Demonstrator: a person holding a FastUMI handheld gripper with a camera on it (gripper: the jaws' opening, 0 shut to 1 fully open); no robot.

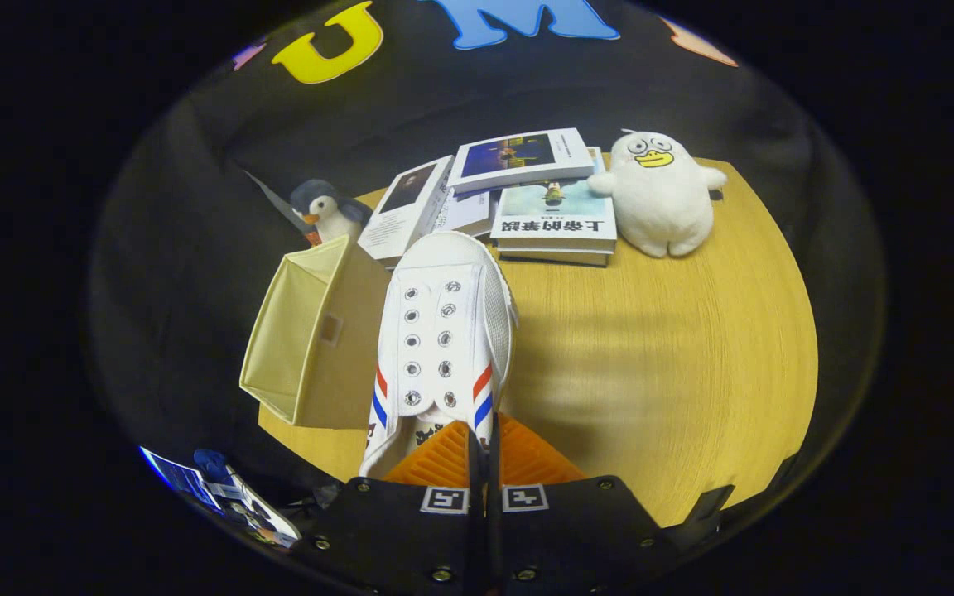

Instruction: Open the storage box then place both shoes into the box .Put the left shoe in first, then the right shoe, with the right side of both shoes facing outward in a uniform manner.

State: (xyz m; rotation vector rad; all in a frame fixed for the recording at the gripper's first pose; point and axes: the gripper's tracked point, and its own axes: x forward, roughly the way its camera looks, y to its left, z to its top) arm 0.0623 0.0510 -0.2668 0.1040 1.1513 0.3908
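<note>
Orange fingers (pixel 444 459) of my gripper (pixel 483 451) pinch the white shoe (pixel 444 331) by its heel side, toe ahead. Beige storage box (pixel 311 339) sits just left; books (pixel 556 219), penguin toy (pixel 324 211) and white duck plush (pixel 659 194) crowd the table (pixel 676 372) beyond.

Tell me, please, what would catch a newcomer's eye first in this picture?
A white sneaker with red and blue stripes hangs toe-forward from the gripper, whose orange fingers pinch its heel. Beside it stands an open beige storage box; beyond, a white plush duck sits by stacked books.
</note>
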